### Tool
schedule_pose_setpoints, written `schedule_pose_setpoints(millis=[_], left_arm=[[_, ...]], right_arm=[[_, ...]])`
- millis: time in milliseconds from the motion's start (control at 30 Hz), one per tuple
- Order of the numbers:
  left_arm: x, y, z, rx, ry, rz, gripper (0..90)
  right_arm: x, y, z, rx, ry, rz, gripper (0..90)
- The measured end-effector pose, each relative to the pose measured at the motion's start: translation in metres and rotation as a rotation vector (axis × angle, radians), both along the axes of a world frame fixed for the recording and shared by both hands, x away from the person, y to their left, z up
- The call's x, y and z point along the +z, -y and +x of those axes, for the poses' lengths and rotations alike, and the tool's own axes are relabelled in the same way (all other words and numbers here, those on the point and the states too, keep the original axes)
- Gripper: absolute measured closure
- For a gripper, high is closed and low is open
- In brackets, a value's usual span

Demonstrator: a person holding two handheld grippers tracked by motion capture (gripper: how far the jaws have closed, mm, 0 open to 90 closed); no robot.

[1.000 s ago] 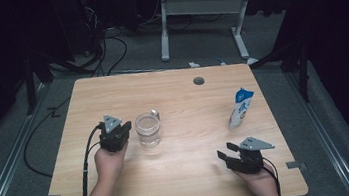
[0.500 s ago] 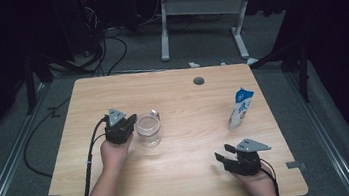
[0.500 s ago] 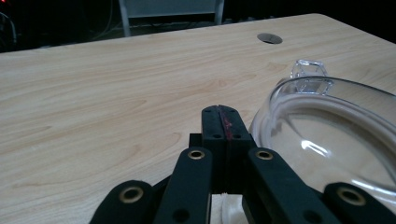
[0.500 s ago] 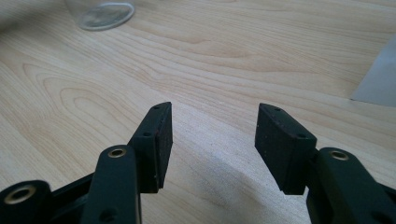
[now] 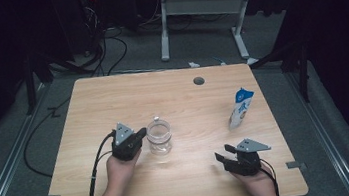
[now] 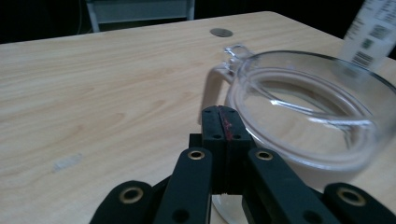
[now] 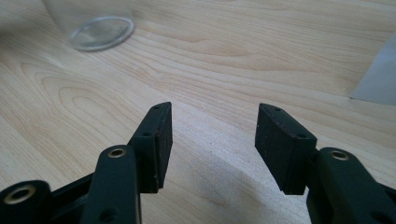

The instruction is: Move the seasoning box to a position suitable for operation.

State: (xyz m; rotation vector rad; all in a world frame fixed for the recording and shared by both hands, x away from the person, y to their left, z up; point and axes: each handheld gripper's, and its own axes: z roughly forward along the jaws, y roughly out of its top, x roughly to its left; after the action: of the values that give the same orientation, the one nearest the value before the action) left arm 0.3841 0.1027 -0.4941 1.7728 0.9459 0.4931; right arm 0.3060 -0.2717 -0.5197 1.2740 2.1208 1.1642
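The glass jug (image 5: 159,136) stands upright mid-bench (image 5: 112,95), just right of the left tongs (image 5: 138,134), whose jaws are pressed together beside its handle. The right tongs (image 5: 224,154), jaws apart, rest well off, nearer the carton (image 5: 241,107).

- Glass jug (image 6: 308,116) cut off at right and bottom edges of left gripper view.
- Carton (image 6: 373,32) blurred, cropped at upper right corner.
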Motion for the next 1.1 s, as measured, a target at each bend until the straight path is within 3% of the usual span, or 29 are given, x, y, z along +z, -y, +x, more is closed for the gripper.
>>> schedule_pose_setpoints(millis=[133, 200, 333, 667, 1100], left_arm=[[0.001, 0.002, -0.004, 0.024, 0.02, 0.024, 90.0], [0.0, 0.001, 0.004, 0.056, 0.011, 0.023, 90.0], [-0.002, 0.003, 0.012, 0.074, 0.01, 0.043, 89.9], [-0.003, 0.011, 0.014, 0.047, 0.007, 0.05, 90.0], [-0.005, 0.021, -0.012, -0.006, 0.017, 0.045, 90.0]], right_arm=[[0.0, 0.0, 0.0, 0.0, 0.001, 0.0, 46.7], [0.001, 0.0, 0.0, 0.004, 0.005, -0.001, 46.7], [0.001, -0.001, 0.0, 0.005, 0.006, 0.0, 46.7], [-0.001, 0.001, 0.001, 0.003, -0.002, 0.0, 46.7], [-0.001, 0.001, 0.001, 0.004, -0.003, 0.003, 46.7]])
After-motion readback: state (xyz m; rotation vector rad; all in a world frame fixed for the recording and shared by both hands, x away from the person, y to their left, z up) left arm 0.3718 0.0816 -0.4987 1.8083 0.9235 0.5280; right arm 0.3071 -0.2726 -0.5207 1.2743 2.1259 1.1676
